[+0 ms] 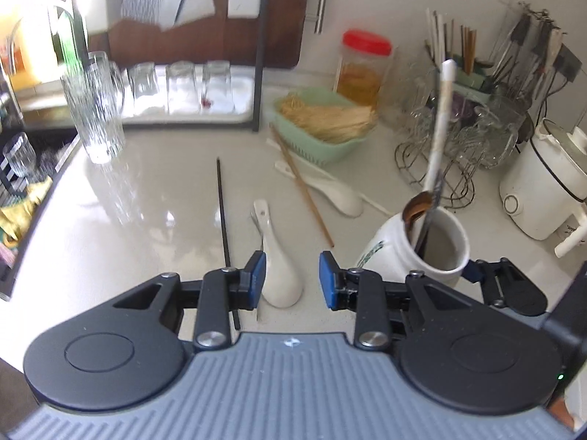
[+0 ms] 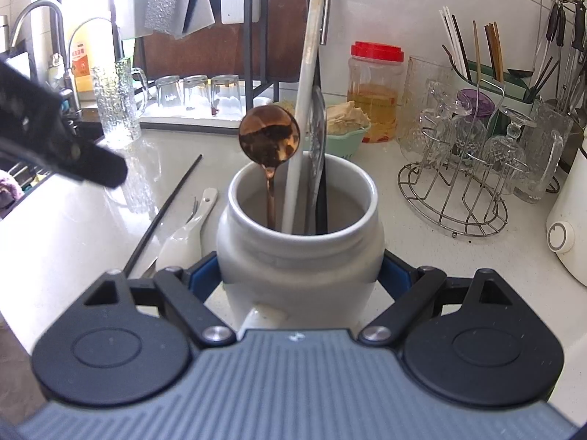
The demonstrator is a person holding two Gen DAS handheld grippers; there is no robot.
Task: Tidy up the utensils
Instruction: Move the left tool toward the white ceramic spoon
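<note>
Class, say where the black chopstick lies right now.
The black chopstick lies flat on the counter, left of the white spoon in the left wrist view, its near end by the left tool.

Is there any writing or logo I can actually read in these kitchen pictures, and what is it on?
None of it reads as words.
White jar: a green printed mark on its side, too blurred and cut off to read.
Yellow bottle by the tap: a red and orange label with small characters, too small to read.
Grey body behind the right tongs: a tiny pale emblem, not legible.
Red-lidded jar: no label visible.
</note>
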